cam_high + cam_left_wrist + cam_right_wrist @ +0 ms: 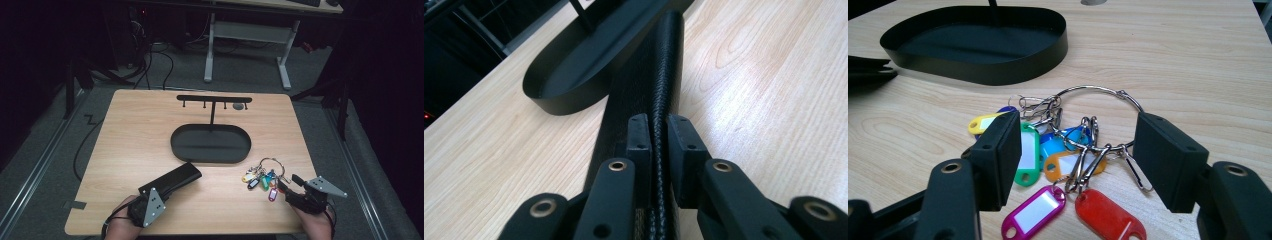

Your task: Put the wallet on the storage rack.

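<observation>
I count one black leather case (172, 181) at 7 o'clock on my table (130, 130). One key ring (1098, 95) sits at 5 o'clock, carrying coloured tags (1048, 150): yellow, green, blue, orange, magenta, red, six that I can tell apart, with a purple edge possibly a seventh. One oval tray (210, 145) at centre. One rack (214, 99) at 12 o'clock with four pegs. Two grippers: left gripper (165, 189), right gripper (289, 184).

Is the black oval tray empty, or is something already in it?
Empty. The high view shows the oval tray with a bare black floor; the black leather case and key-tag ring both lie outside it on the table.
</observation>
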Demonstrator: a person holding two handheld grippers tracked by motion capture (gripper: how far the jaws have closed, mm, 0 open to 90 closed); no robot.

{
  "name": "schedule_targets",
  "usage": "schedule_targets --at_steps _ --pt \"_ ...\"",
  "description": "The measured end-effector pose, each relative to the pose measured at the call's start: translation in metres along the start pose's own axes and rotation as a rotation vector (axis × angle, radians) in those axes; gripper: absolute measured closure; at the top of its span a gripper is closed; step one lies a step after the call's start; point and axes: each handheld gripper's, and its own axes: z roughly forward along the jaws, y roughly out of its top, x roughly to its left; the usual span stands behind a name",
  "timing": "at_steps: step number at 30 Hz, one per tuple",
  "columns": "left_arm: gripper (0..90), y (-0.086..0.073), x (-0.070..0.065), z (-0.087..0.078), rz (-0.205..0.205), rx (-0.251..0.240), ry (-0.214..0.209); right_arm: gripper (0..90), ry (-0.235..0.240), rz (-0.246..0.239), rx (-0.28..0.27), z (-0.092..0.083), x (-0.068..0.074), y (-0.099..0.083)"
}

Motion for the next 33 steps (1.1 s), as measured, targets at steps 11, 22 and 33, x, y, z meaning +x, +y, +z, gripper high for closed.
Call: schedule_targets --at_steps 11,22,33 --pt "81.1 -0.003 0.003 -0.005 0.008 -0.002 0.002 38.3 -0.009 -0.015 -0.004 -0.001 0.008 0.002" --pt "81.3 -0.003 0.007 -0.007 -0.028 0.009 0.002 38.6 -0.004 -0.012 -0.006 0.000 0.006 0.003" --pt "82.0 -0.005 0.018 -0.015 -0.123 -0.043 -0.029 38.7 -0.003 -0.003 -0.010 0.000 0.005 0.003"
